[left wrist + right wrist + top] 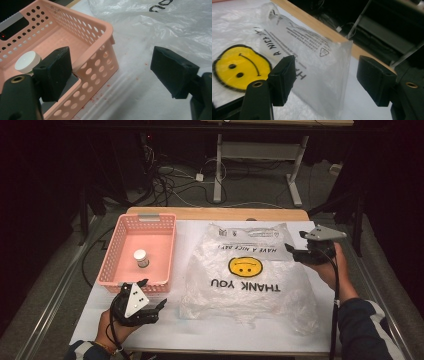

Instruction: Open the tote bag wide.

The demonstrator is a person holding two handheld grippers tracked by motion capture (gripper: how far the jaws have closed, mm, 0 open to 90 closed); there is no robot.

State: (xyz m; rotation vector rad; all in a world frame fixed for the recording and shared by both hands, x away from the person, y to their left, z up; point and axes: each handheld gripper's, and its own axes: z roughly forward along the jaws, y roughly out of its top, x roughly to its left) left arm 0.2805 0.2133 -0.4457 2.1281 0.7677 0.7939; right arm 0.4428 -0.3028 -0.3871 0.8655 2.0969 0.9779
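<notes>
While both claws gape empty, right claw (295, 251) at bag (250, 270) edge, left claw (152, 295) hides basket (112, 270) corner.

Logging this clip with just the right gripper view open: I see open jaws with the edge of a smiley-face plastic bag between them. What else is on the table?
Observer: In the high view, a pink basket stands to the left of the plastic bag.
Operator: Anything in it?
Observer: One small white-capped bottle, upright on the basket's floor.
Operator: And the other hand?
Observer: The left gripper is at the basket's near right corner, jaws open and closed on nothing.
</notes>
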